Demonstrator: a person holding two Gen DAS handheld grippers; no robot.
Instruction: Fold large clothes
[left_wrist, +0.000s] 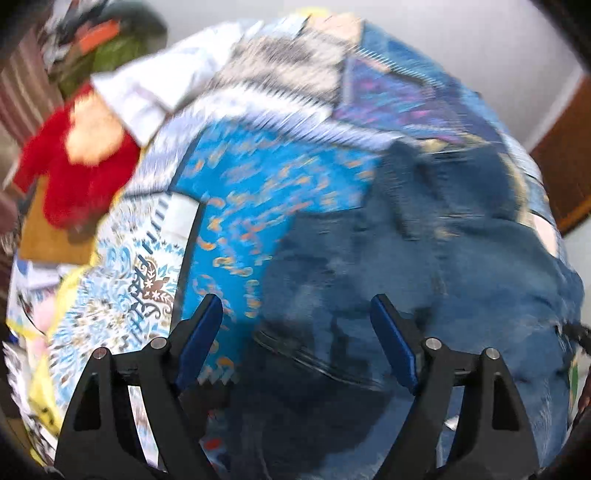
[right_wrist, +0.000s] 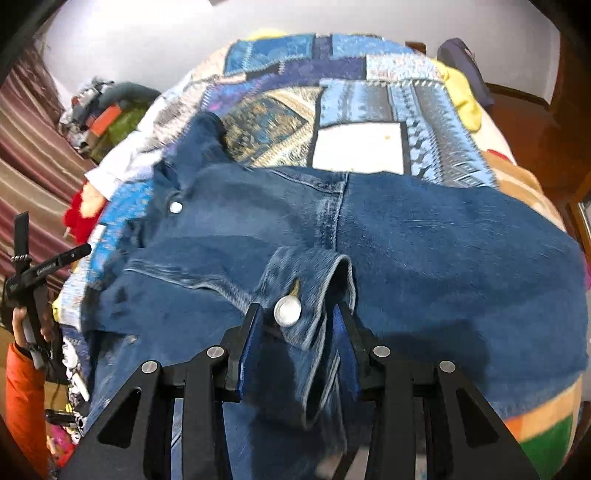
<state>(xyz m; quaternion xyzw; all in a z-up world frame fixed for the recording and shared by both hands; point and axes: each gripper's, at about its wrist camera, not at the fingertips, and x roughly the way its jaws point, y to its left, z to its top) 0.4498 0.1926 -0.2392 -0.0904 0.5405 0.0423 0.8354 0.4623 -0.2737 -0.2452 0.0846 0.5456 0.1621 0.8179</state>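
A large blue denim garment (right_wrist: 424, 236) with silver buttons lies spread over a patchwork quilt (right_wrist: 362, 103) on a bed. My right gripper (right_wrist: 301, 325) is shut on a denim flap with a silver button (right_wrist: 287, 312) near the garment's front edge. In the left wrist view, which is blurred by motion, my left gripper (left_wrist: 297, 314) is open and empty, held above the denim (left_wrist: 424, 277) and the blue quilt (left_wrist: 258, 192). The left gripper tool also shows at the left edge of the right wrist view (right_wrist: 33, 266), held by a hand in an orange sleeve.
A pile of clothes, red (left_wrist: 74, 173), white (left_wrist: 147, 88) and green (left_wrist: 110, 51), lies at the quilt's far left. Striped curtains (right_wrist: 33, 155) hang at the left. A yellow cloth (right_wrist: 465, 96) and dark item (right_wrist: 461, 62) lie at the far right. Wooden furniture (left_wrist: 569, 158) stands at right.
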